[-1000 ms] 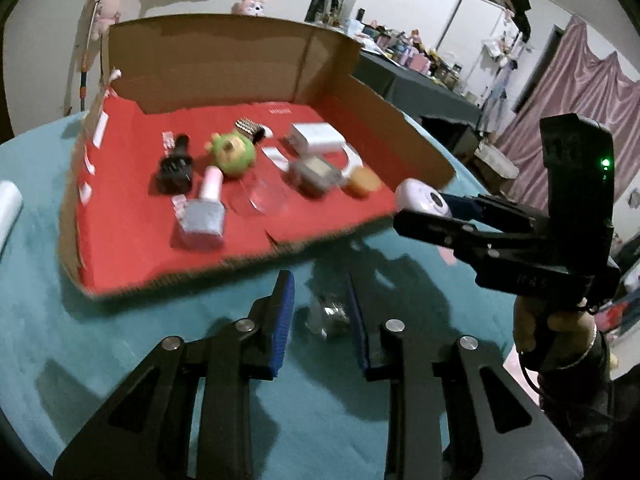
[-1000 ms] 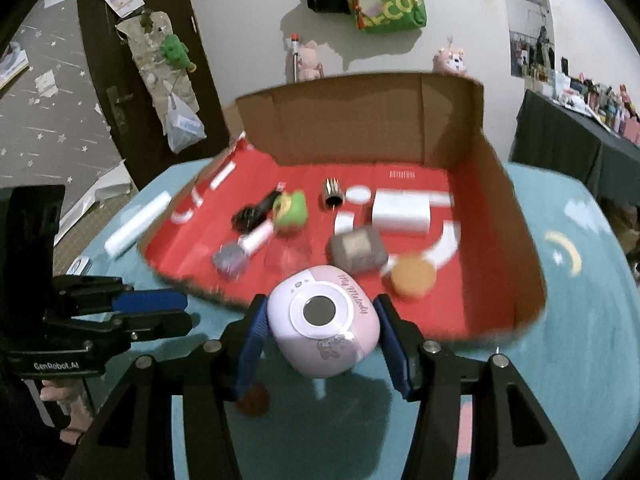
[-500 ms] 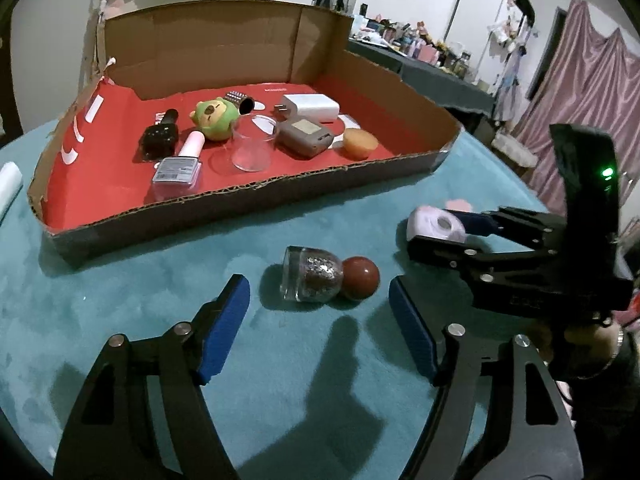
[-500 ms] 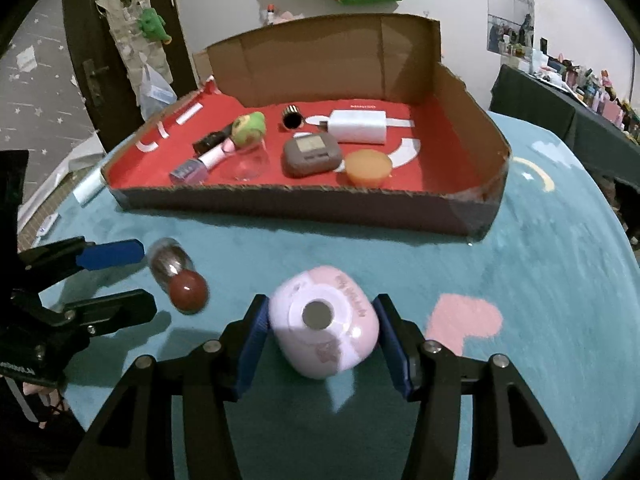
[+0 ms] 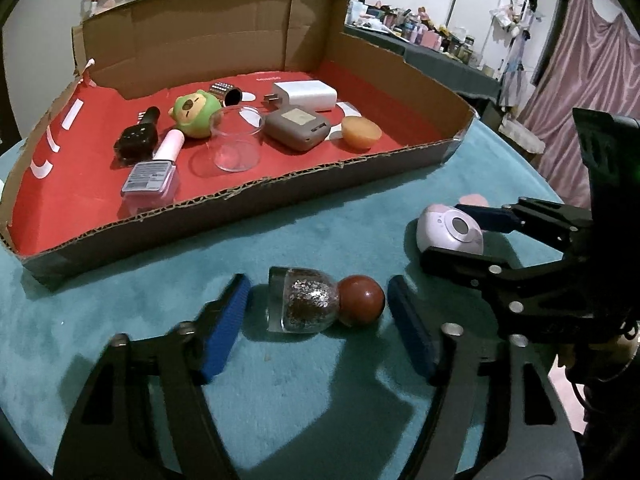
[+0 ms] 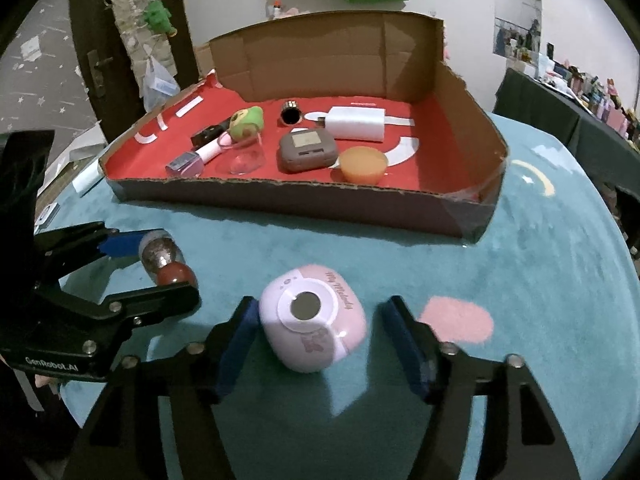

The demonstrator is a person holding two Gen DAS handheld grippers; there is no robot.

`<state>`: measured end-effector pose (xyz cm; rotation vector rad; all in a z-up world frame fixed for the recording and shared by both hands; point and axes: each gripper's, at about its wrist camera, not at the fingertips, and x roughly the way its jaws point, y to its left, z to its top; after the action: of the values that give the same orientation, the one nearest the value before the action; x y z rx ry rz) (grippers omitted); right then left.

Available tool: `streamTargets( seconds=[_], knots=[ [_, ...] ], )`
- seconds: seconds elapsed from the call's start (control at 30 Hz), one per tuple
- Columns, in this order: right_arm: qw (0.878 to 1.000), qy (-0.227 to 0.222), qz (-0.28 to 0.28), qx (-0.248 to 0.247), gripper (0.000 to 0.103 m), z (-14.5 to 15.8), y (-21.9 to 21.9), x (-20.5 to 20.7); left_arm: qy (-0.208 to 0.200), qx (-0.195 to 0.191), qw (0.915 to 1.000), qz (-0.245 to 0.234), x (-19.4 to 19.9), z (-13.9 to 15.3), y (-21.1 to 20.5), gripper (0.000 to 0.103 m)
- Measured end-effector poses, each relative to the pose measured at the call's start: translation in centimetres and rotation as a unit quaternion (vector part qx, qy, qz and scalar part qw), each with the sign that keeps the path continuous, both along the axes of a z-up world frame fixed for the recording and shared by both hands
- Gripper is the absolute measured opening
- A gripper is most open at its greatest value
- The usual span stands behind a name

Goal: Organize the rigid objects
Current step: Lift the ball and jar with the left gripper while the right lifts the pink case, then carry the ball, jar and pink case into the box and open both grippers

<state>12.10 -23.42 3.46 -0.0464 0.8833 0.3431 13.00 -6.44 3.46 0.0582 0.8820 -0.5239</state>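
L tongs (image 5: 318, 314): jaws closing, not yet on anything. Glitter bottle (image 5: 304, 304) w/ red ball cap lies on its side between the blue pads, small gap each side, resting on the teal table cover (image 5: 280, 400).

R tongs (image 6: 320, 330): jaws part-open around the pink toy camera (image 6: 314, 322). L pad touching or just beside it, can't tell which; R pad clearly apart. Camera sits on the cover, lens up, not lifted.

Cardboard tray (image 6: 304, 204), red floor, stands beyond both items, near. Inside: green plush figure (image 5: 194, 114), clear cup (image 5: 236, 138), nail polish bottle (image 5: 154, 172), black item (image 5: 136, 140), grey case (image 5: 298, 126), white charger (image 5: 306, 94), orange puck (image 5: 360, 130), small metal tube (image 5: 226, 92). All apart from my tongs.
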Motion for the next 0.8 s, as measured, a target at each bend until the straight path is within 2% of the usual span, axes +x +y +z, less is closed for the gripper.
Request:
streamTargets(
  seconds=[0.03, 0.13, 0.27, 0.33, 0.5, 0.57, 0.67, 0.8],
  knots=[
    [1.0, -0.001, 0.005, -0.001, 0.055, 0.0, 0.2, 0.0, 0.0, 0.0, 1.0, -0.002, 0.0, 0.0, 0.0, 0.058],
    [1.0, -0.009, 0.011, -0.005, 0.054, 0.2, 0.6, -0.3, 0.005, -0.003, 1.0, 0.001, -0.1, 0.3, 0.1, 0.057],
    [1.0, -0.019, 0.013, 0.02, 0.054, 1.1, 0.5, -0.5, 0.014, -0.023, 0.9996, -0.001, -0.2, 1.0, 0.6, 0.057],
    [0.999, -0.027, 0.013, 0.027, 0.054, 1.8, 0.6, -0.5, 0.007, -0.029, 0.9996, -0.001, -0.3, 1.8, 0.9, 0.057],
    [0.996, -0.045, 0.025, 0.069, 0.054, 5.4, 0.7, 1.1, -0.019, -0.062, 0.9979, -0.003, 0.6, 6.0, 2.7, 0.057],
    [0.995, -0.055, 0.025, 0.08, 0.054, 7.4, 0.9, 3.0, -0.026, -0.066, 0.9975, 0.0, 2.0, 7.8, 3.5, 0.057],
    [0.995, -0.061, 0.018, 0.078, 0.054, 9.6, 1.4, 7.1, -0.045, -0.047, 0.9978, 0.01, 5.3, 9.9, 4.2, 0.057],
    [0.997, -0.035, 0.001, 0.066, 0.054, 9.9, 2.1, 13.9, -0.037, -0.026, 0.9988, 0.02, 11.4, 10.5, 4.5, 0.057]
  ],
)
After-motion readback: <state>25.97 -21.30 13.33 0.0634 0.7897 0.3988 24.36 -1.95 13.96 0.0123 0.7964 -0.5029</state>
